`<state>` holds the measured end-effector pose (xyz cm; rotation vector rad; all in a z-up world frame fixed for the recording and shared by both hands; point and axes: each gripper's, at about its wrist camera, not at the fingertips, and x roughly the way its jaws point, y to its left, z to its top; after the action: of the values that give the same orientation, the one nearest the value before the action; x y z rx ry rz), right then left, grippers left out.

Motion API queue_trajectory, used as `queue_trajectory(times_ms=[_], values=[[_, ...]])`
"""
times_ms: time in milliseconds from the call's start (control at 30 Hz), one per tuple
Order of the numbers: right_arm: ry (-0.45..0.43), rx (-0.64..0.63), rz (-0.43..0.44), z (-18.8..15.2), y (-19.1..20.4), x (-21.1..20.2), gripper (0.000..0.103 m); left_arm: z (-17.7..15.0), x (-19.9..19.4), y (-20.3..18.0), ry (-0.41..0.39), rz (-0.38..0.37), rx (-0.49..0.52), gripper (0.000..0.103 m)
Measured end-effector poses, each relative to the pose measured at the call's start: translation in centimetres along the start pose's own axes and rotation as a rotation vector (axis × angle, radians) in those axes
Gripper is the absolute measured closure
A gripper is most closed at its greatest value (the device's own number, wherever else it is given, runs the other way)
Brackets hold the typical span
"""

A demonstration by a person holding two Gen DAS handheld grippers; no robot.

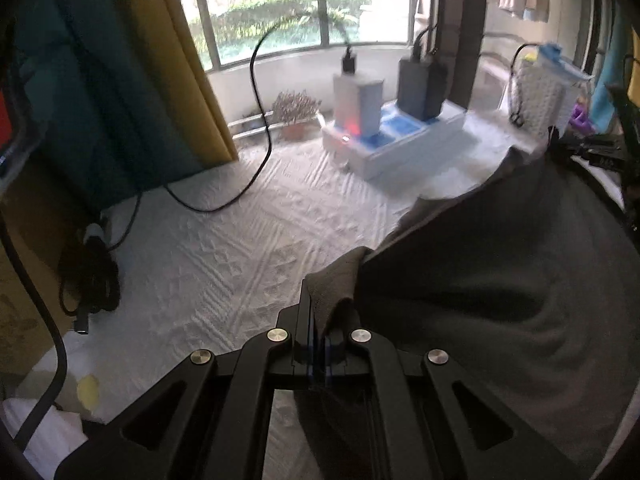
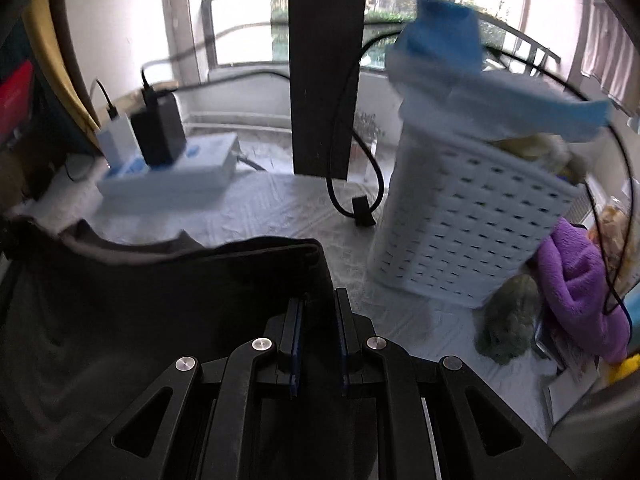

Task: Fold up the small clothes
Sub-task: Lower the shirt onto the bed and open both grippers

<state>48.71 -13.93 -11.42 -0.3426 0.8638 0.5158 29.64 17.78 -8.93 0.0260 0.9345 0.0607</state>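
Near: my left gripper point(image 1: 320, 344) was clamped on one corner of the dark garment point(image 1: 500, 280), my right gripper point(image 2: 318, 340) pinching the other (thicker hem, so jaws not fully together). Mid: cloth hung spread btwn both, above the white quilted cover point(image 1: 240, 240). No fold made yet, I judged. Far: laundry basket point(image 2: 472, 220), more clothes waiting.
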Motion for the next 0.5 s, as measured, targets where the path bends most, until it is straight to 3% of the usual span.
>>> queue_trajectory(times_ms=[100, 167, 233, 300, 367, 500], values=[[0.020, -0.023, -0.023, 0.4, 0.0, 0.7, 0.080, -0.1, 1.1, 0.7, 0.022, 0.027, -0.009, 0.095], [0.007, -0.034, -0.065, 0.8, -0.2, 0.2, 0.049, -0.2, 1.1, 1.4, 0.028, 0.042, -0.038, 0.094], [-0.013, -0.036, -0.082, 0.9, -0.2, -0.6, 0.031, -0.2, 0.7, 2.2, 0.028, 0.038, -0.066, 0.086], [-0.015, -0.035, -0.086, 0.8, -0.1, -1.4, 0.031, -0.3, -0.1, 2.7, 0.012, 0.078, -0.081, 0.058], [-0.020, -0.040, -0.104, 0.6, 0.1, -2.6, 0.031, -0.3, -1.5, 3.4, -0.019, 0.086, -0.113, 0.053], [-0.049, -0.005, -0.147, -0.2, -0.7, -5.2, 0.031, -0.6, -3.6, 4.2, -0.050, 0.124, -0.147, 0.053]])
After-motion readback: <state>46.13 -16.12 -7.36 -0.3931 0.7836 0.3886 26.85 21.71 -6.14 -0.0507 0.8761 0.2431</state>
